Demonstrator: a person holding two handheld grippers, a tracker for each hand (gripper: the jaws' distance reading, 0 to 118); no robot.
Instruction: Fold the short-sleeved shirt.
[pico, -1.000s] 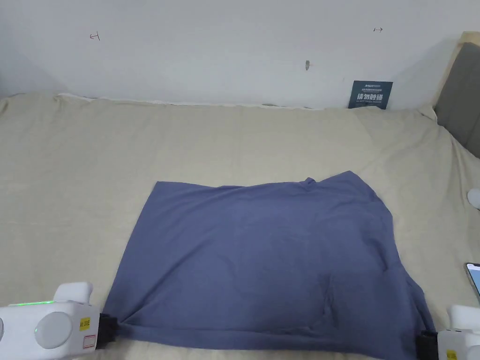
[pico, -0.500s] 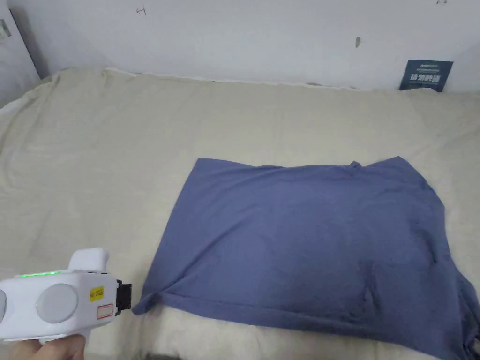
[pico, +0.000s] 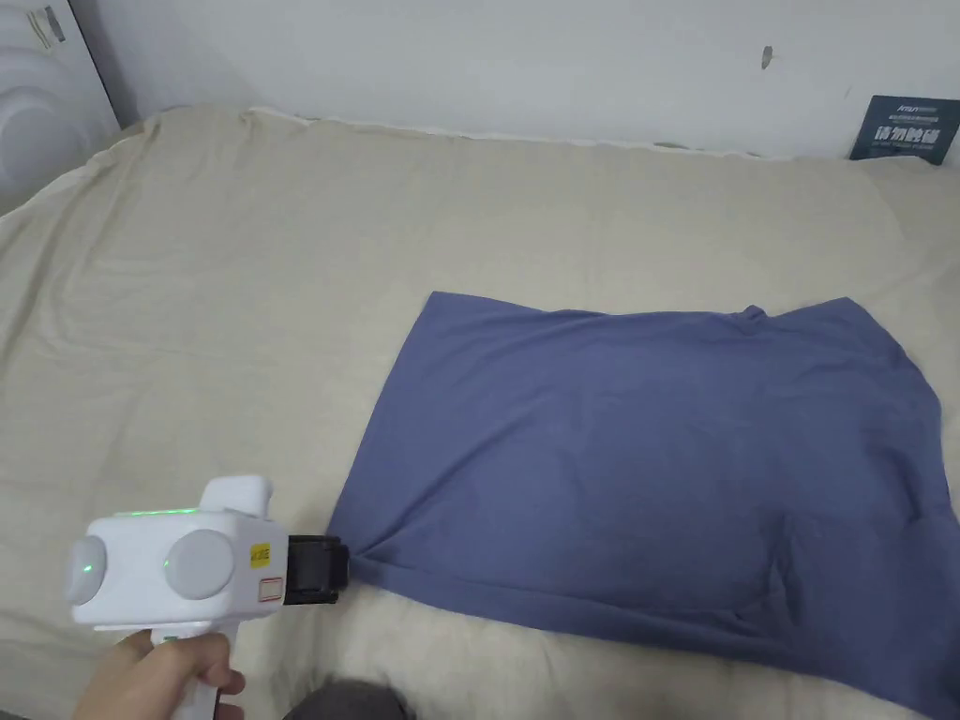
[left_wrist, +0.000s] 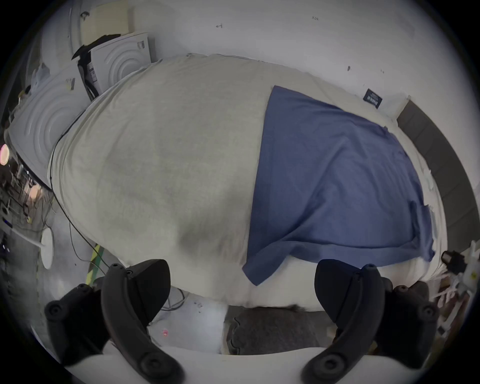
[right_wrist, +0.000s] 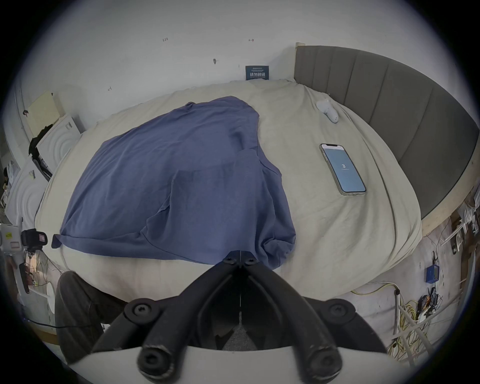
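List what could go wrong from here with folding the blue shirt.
1. The left gripper is open with its fingers off the blue short-sleeved shirt; closing here would likely miss the near corner.
2. The shirt's near edge overhangs the beige sheeted bed; a tug could slide it off.
3. The right gripper is shut with no cloth visibly held, so a lift may raise one side only and skew the fold.

Left gripper (pico: 339, 570) held low by left hand (pico: 164, 670), pointing right, jaws wide apart with nothing between. Right gripper (right_wrist: 241, 257) with jaws closed together, tips meeting, empty.
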